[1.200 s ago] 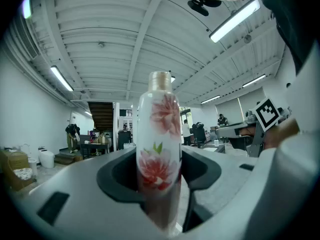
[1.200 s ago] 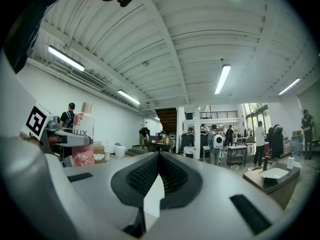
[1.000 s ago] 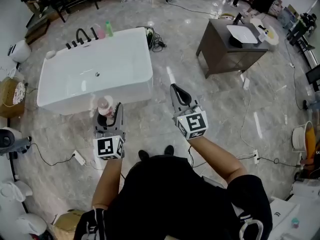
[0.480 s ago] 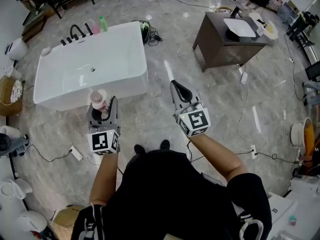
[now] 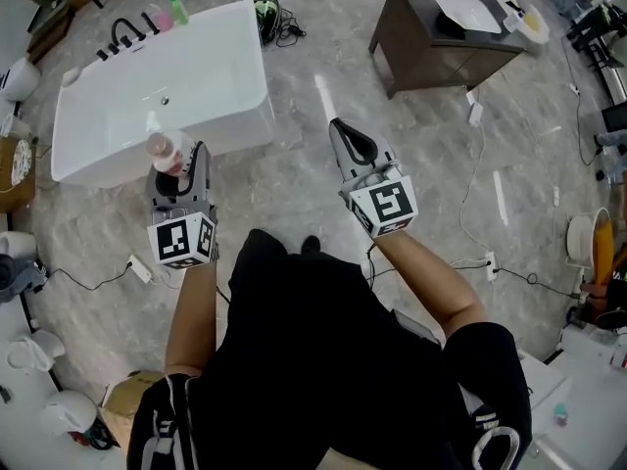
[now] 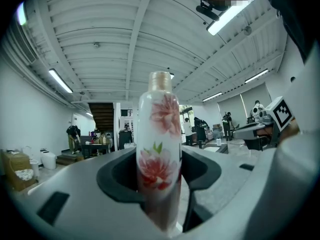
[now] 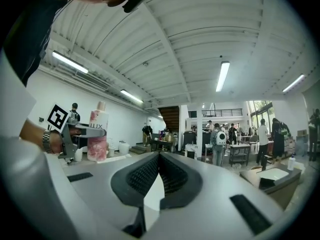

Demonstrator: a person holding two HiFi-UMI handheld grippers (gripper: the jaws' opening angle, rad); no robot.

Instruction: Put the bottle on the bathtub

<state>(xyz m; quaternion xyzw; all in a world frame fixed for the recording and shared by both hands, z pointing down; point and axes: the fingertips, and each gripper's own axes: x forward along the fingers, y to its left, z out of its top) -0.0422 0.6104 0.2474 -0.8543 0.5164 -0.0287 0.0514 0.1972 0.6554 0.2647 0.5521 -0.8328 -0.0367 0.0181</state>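
Observation:
A white bottle with pink flowers (image 6: 159, 154) stands upright between the jaws of my left gripper (image 6: 160, 189), which is shut on its lower body. In the head view the bottle (image 5: 165, 150) and left gripper (image 5: 182, 164) are held in front of the near wall of the white bathtub (image 5: 196, 86). My right gripper (image 5: 349, 141) points forward over the floor to the tub's right, jaws shut with nothing in them. The right gripper view shows its closed pads (image 7: 159, 171) and, far left, the bottle (image 7: 98, 134) in the other gripper.
A black faucet (image 5: 122, 35) and a pink bottle (image 5: 157, 18) and green bottle (image 5: 179, 8) stand at the tub's far end. A dark cabinet (image 5: 431, 47) with a white basin stands at the upper right. Cables and a power strip (image 5: 137, 267) lie on the marble floor.
Both grippers have moved forward toward the bathtub, the left one still carrying the bottle. The tub has shifted up and left in the head view.

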